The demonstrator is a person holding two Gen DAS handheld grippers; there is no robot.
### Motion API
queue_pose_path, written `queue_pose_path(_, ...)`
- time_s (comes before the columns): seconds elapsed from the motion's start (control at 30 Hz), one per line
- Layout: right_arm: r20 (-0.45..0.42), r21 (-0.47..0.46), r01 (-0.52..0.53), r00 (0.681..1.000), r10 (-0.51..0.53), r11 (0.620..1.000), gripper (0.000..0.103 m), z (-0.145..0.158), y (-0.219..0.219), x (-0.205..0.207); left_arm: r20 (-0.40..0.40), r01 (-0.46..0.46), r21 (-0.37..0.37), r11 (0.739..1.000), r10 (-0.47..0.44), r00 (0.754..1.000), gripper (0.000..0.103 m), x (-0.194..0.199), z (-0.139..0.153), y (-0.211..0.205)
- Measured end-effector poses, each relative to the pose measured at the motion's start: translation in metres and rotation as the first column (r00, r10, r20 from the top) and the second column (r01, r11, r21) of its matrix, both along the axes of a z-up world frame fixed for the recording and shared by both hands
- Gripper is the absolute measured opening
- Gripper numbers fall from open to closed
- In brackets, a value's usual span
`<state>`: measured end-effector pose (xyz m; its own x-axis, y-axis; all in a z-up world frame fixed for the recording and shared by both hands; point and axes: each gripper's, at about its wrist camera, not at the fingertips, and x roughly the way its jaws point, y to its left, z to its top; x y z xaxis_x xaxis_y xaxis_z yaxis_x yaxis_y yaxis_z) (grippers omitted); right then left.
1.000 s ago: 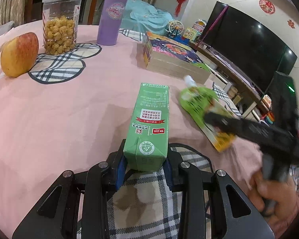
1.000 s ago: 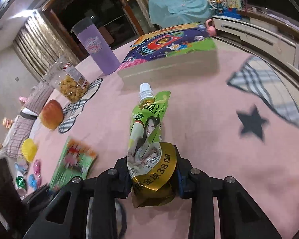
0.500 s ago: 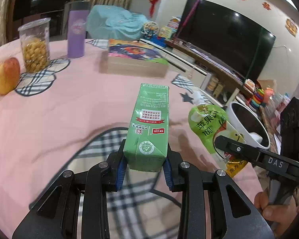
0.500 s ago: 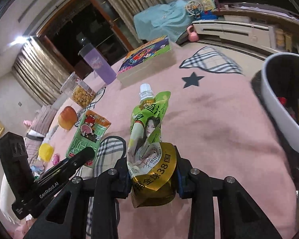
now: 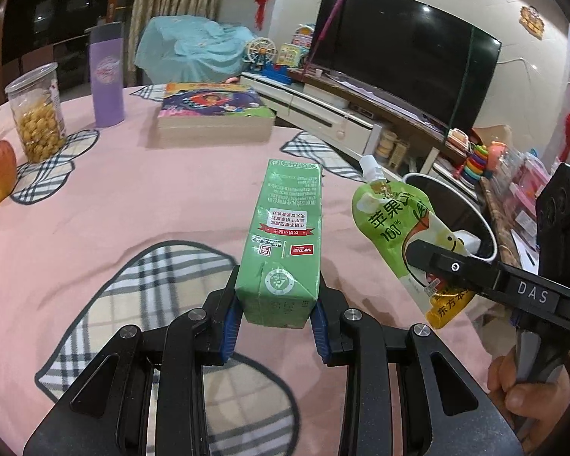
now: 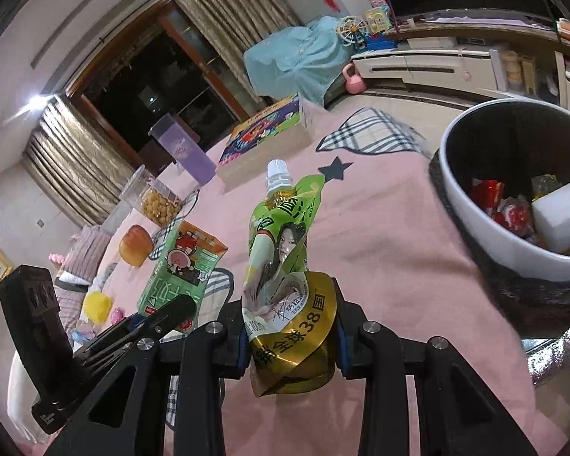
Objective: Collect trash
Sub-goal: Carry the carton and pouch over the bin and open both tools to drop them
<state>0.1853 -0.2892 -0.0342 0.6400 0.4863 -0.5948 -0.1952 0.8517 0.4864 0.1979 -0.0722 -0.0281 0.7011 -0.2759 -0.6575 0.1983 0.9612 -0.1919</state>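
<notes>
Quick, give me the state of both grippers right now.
Left gripper: closed on the green carton.
Right gripper: closed on the green juice pouch.

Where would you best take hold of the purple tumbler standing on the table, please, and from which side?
Grip the purple tumbler around its straight middle, below the dark lid, coming level from the open tablecloth side in front. It stands upright, so a grip from above would likely slip. The snack jar and book flank it, apart from it.
</notes>
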Motion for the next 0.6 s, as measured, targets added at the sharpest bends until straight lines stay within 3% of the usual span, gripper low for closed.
queue_pose_path(0.6,0.034,0.043,0.128,0.991,-0.129,0.991,0.034,0.013,-0.065,-0.019,0.009,0.136,0.001,0.991,-0.136,0.991,0.030,0.008,0.015,-0.065)
